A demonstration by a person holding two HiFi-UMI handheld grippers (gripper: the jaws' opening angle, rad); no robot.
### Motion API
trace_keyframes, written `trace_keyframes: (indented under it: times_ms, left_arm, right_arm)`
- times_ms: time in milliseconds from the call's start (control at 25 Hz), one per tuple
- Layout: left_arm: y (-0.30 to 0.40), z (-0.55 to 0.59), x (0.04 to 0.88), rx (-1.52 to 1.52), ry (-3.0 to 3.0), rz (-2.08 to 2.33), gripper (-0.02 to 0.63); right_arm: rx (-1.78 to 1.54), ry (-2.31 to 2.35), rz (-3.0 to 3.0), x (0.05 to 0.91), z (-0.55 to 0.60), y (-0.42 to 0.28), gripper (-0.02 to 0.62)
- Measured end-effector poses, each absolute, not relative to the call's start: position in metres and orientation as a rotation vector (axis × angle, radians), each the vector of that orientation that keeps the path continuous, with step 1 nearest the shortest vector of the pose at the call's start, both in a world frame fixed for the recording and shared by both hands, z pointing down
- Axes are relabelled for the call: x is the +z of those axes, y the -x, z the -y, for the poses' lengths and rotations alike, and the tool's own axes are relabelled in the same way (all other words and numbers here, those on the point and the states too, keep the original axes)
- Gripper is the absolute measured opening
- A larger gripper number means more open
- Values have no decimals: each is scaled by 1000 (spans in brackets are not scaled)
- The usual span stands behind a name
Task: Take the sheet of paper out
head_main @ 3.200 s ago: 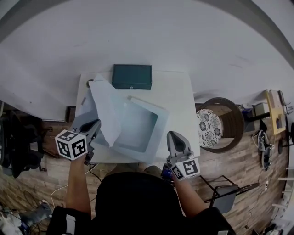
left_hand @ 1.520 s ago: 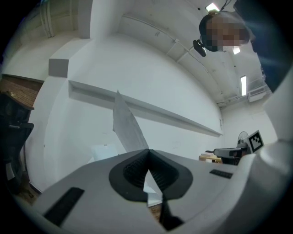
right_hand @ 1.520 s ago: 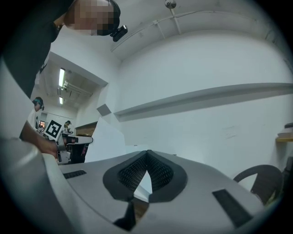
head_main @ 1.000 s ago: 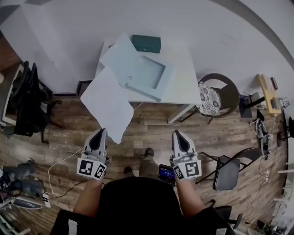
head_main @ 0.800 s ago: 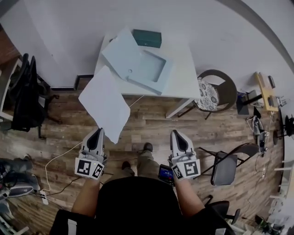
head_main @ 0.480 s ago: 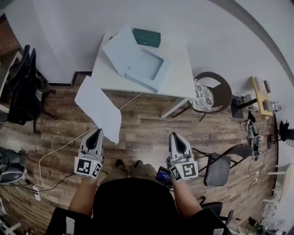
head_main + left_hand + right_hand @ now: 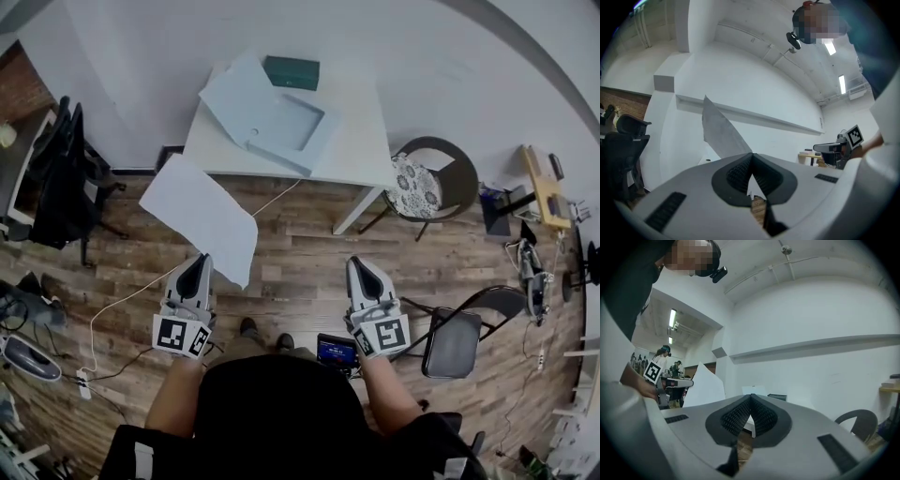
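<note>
Wood floor (image 7: 309, 267) spreads below us, the white table (image 7: 361, 150) at 12 o'clock. We judge the sheet of paper (image 7: 202, 217) light, floppy, easily creased; an edge pinch suits it. Our left gripper (image 7: 199, 262), level, clenches its edge, sheet fanning toward 11 o'clock off the table. Our right gripper (image 7: 359, 266), level, is clenched empty.

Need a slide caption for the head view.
Away from the white table, left gripper pinches the sheet of paper over the wood floor; right gripper shut, empty.

Matt wht paper sheet (image 7: 200, 214), wood-plank floor (image 7: 300, 267), smooth wht table (image 7: 361, 141), matt gry plastic left gripper (image 7: 199, 261)
</note>
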State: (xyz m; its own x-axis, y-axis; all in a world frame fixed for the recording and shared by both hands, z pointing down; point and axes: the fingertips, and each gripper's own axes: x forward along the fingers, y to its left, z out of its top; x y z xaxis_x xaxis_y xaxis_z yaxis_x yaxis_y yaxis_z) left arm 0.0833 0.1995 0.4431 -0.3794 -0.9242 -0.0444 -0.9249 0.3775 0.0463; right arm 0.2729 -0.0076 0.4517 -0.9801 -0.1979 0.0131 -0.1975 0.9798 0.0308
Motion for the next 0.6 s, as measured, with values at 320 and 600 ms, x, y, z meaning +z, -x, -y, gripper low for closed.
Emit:
trace_keyframes:
  times_ms: [320, 600]
  left_arm:
    - [-126, -192, 457, 91, 1774, -2624, 2]
    - [-145, -193, 463, 102, 1775, -2639, 2]
  right_arm:
    - [28, -293, 3085, 479, 8, -307, 9]
    - [51, -309, 3089, 486, 11, -322, 9]
